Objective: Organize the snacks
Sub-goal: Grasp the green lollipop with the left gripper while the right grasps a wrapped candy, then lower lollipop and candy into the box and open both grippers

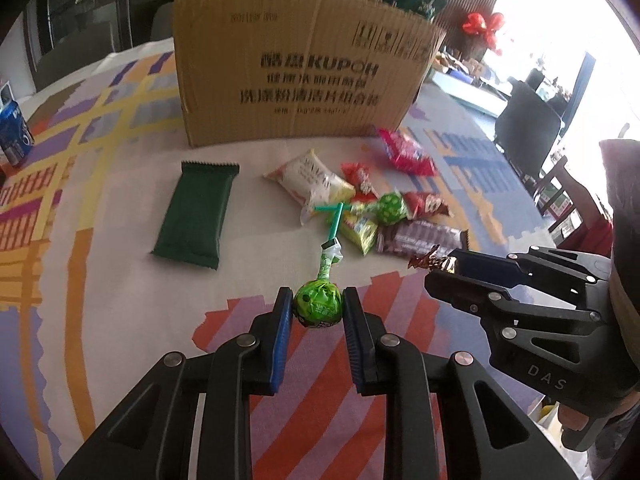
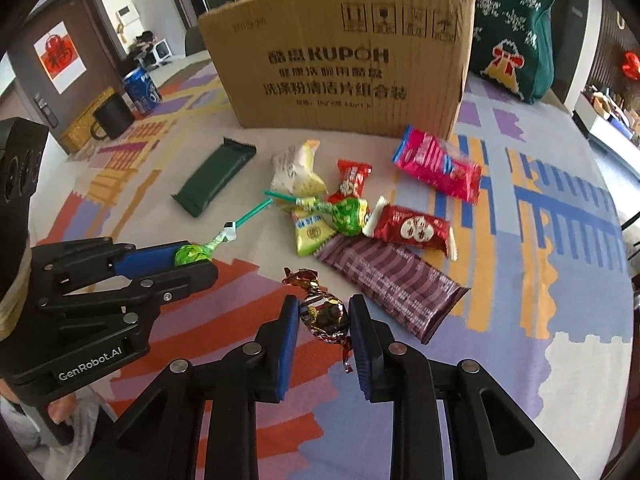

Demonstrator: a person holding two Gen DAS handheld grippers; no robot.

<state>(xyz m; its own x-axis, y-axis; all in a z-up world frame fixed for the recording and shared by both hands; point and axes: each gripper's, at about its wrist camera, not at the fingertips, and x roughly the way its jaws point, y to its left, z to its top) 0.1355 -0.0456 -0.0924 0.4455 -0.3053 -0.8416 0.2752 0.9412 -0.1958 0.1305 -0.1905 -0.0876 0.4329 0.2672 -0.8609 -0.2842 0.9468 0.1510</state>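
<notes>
While pinched in left tongs (image 1: pixel 317 309), green lollipop (image 1: pixel 319 306), right tongs (image 2: pixel 325 316) gripping foil candy (image 2: pixel 324 314).

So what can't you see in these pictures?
- Inside of the brown cardboard box: both views, its front wall hides it.
- Blue drink can: left wrist view, cut by the edge.
- Small print on the purple striped wrapper: blurred.
- Green knitted bag: left wrist view, mostly behind the box.
</notes>
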